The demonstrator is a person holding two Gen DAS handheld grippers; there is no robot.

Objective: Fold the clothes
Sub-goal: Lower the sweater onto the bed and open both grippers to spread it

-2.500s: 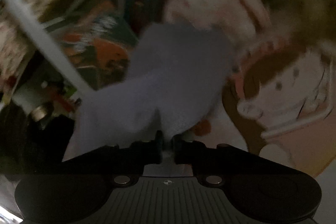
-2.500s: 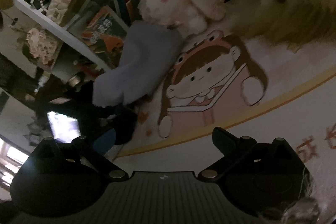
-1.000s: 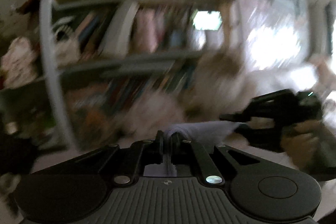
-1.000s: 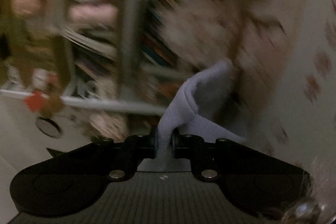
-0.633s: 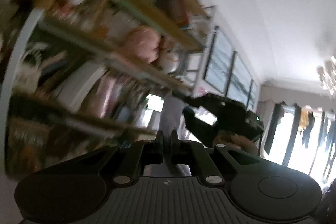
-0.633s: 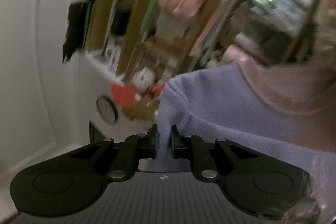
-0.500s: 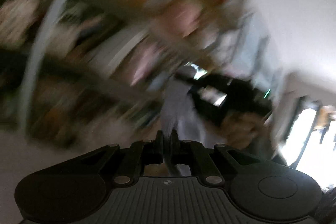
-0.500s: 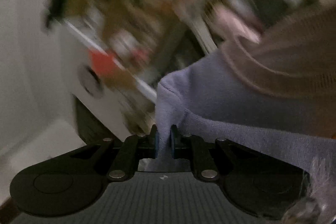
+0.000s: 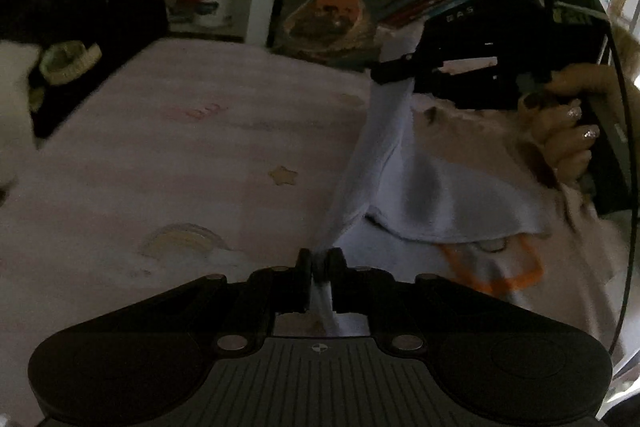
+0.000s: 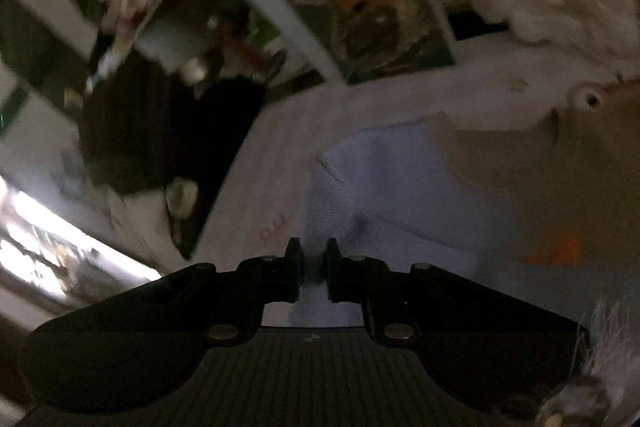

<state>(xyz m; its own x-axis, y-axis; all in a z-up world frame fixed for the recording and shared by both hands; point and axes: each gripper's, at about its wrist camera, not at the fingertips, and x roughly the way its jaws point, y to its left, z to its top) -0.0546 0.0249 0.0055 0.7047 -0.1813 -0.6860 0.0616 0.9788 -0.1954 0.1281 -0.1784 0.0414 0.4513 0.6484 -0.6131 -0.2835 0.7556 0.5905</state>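
Cloth [image 9: 420, 195] is pinched at two points, stretched between the closed left claw [image 9: 319, 263] and closed right claw [image 9: 390, 73], its slack draped on the rug [image 9: 180, 147]. Uneven pulling could slip an edge free, spoiling the fold.
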